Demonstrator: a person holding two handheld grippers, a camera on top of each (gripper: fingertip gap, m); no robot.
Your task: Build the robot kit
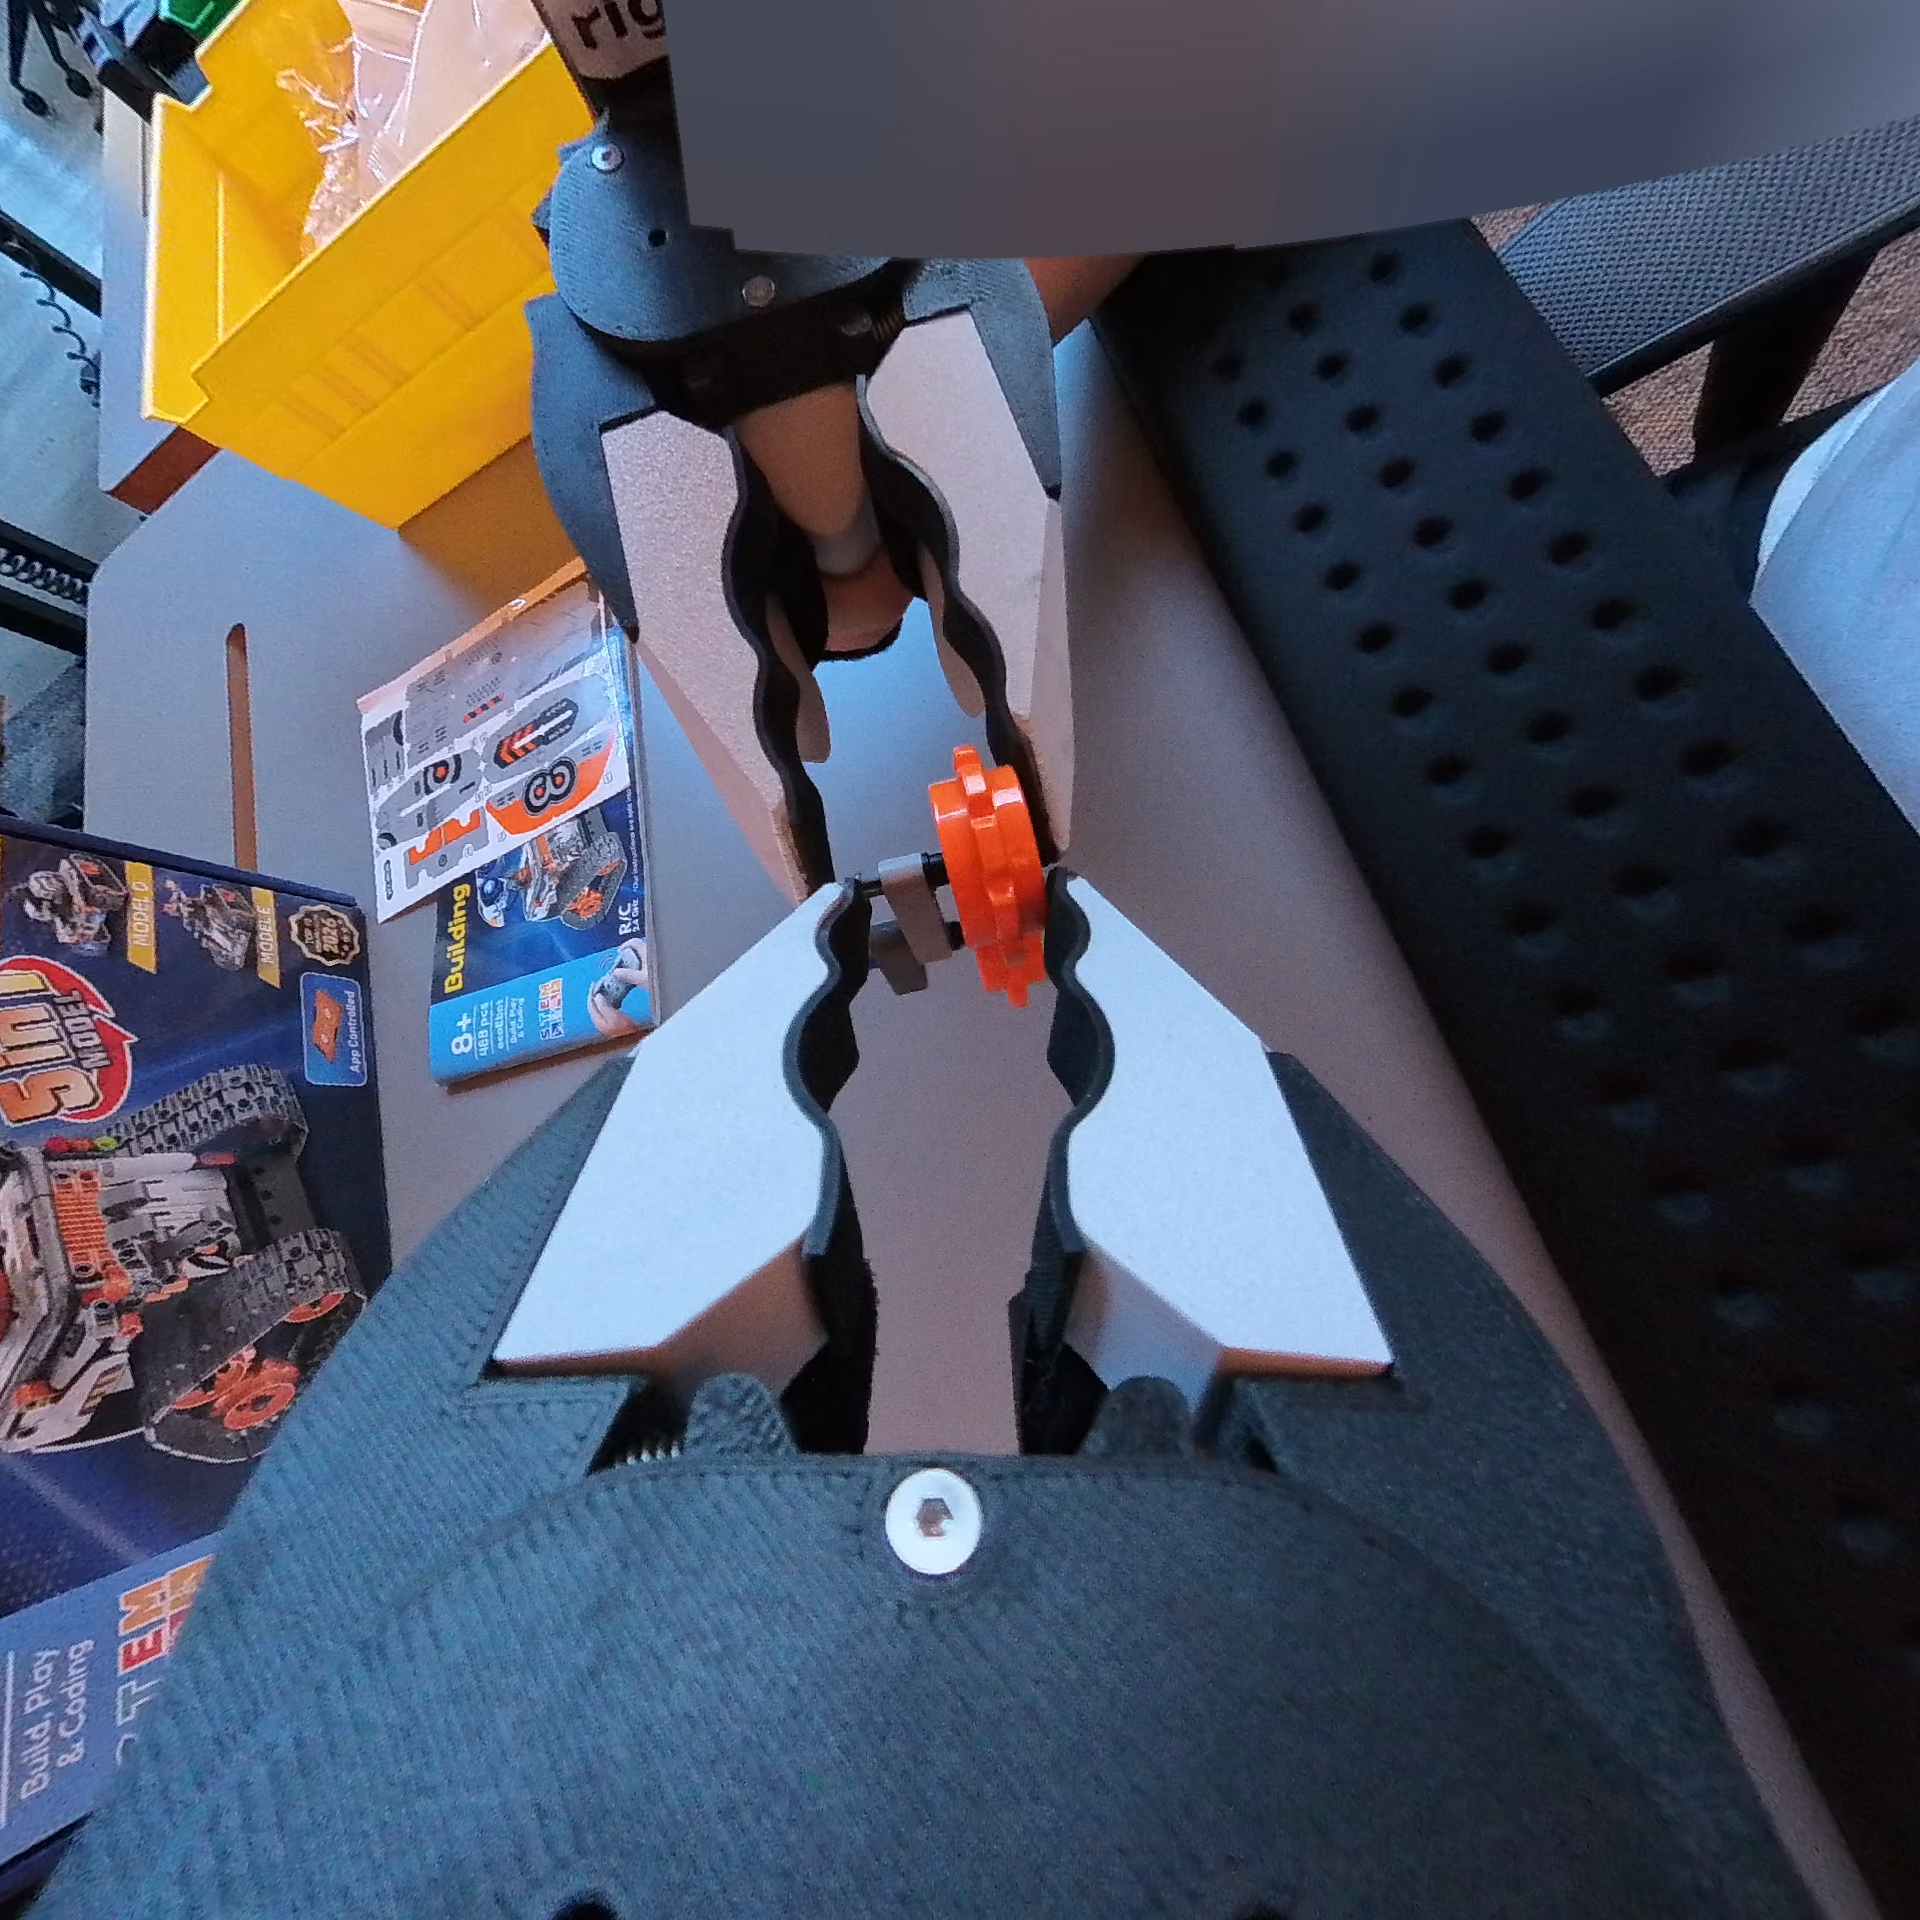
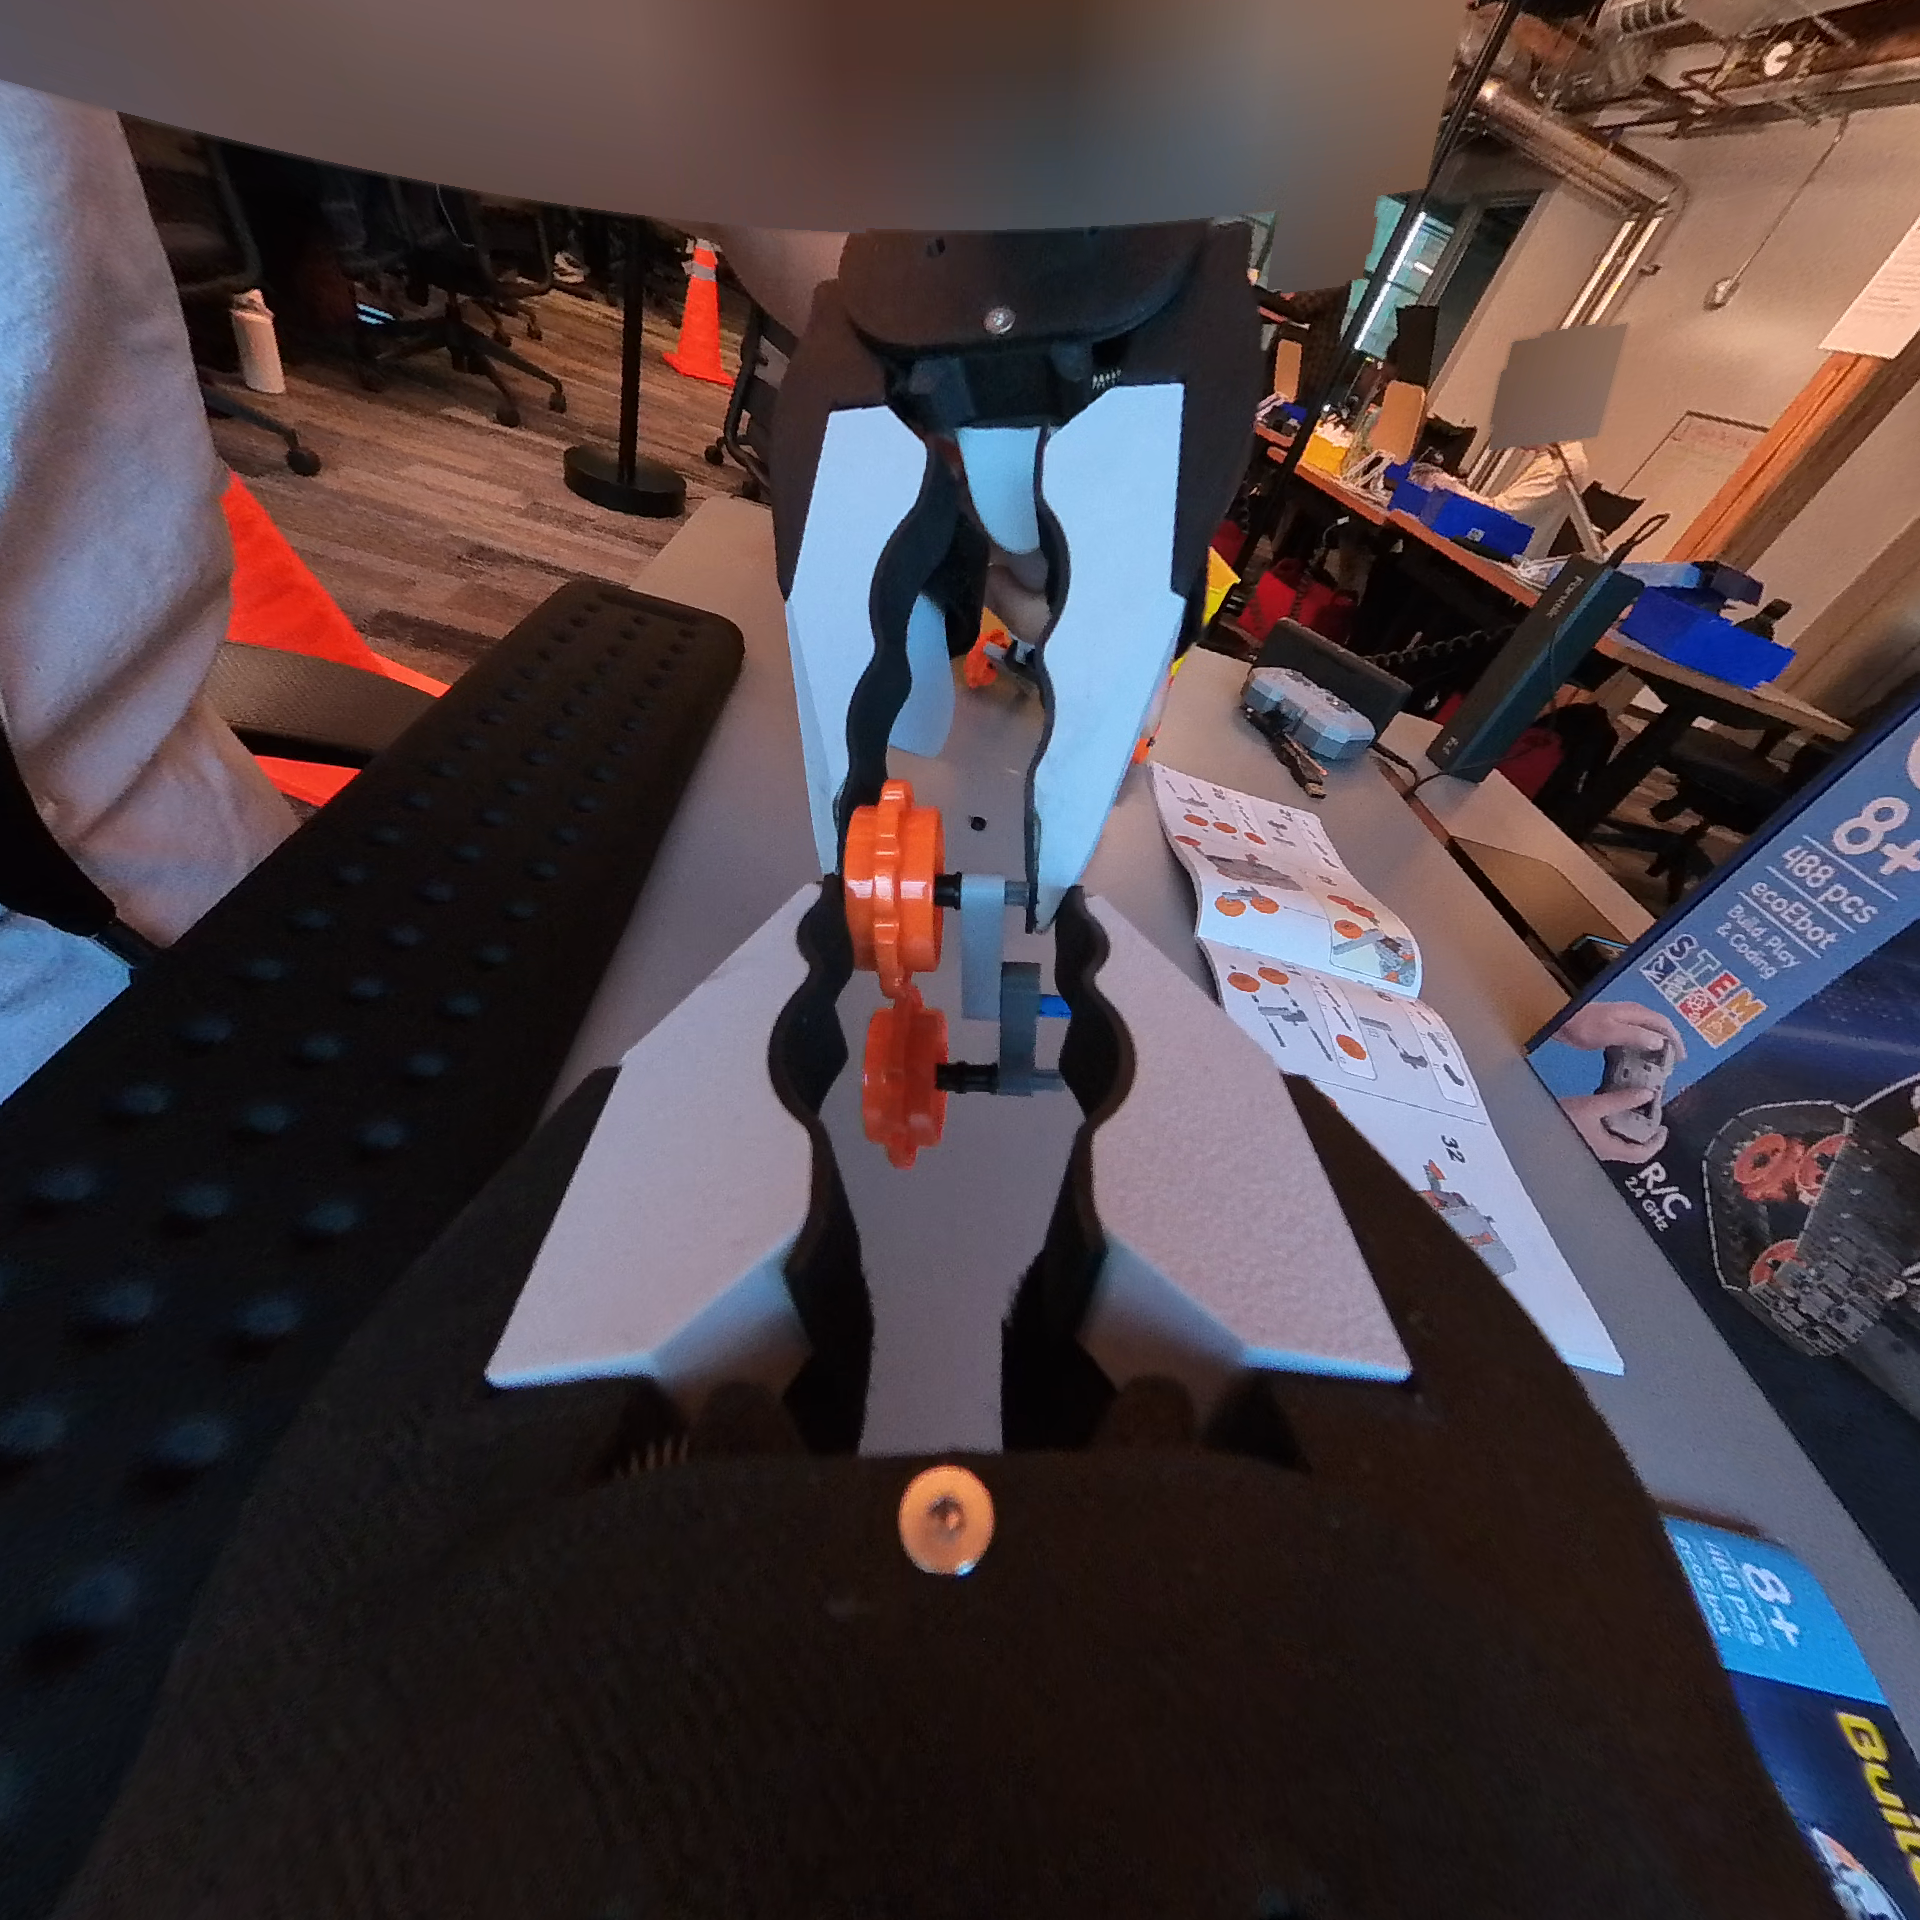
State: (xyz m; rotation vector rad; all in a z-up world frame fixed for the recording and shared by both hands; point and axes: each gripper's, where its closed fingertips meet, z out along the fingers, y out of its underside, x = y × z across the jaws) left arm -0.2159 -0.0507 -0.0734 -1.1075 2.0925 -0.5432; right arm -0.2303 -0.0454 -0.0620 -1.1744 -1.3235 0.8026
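A small assembly of two orange gears (image 2: 891, 894) on black axles through grey beams (image 2: 982, 940) hangs in the air between both grippers. My left gripper (image 1: 954, 894) is shut on it: one gear (image 1: 987, 862) presses against one of its fingers and the axle end against the other. My right gripper (image 2: 948, 920) is shut on the part with the lower gear (image 2: 904, 1086) and a blue pin. In each view the other gripper reaches in from the top, tip to tip with the view's own: the right gripper (image 1: 935, 860) and the left gripper (image 2: 935, 883).
On the grey table (image 1: 312, 582) lie a yellow bin (image 1: 343, 312), a kit box (image 1: 156, 1143), a booklet with a sticker sheet (image 1: 520, 831) and an open instruction booklet (image 2: 1330, 997). A black perforated pad (image 2: 364, 883) runs along the table's edge. A person's sleeve (image 2: 94, 520) is close by. My two grippers' fingertips are within a few centimetres of each other.
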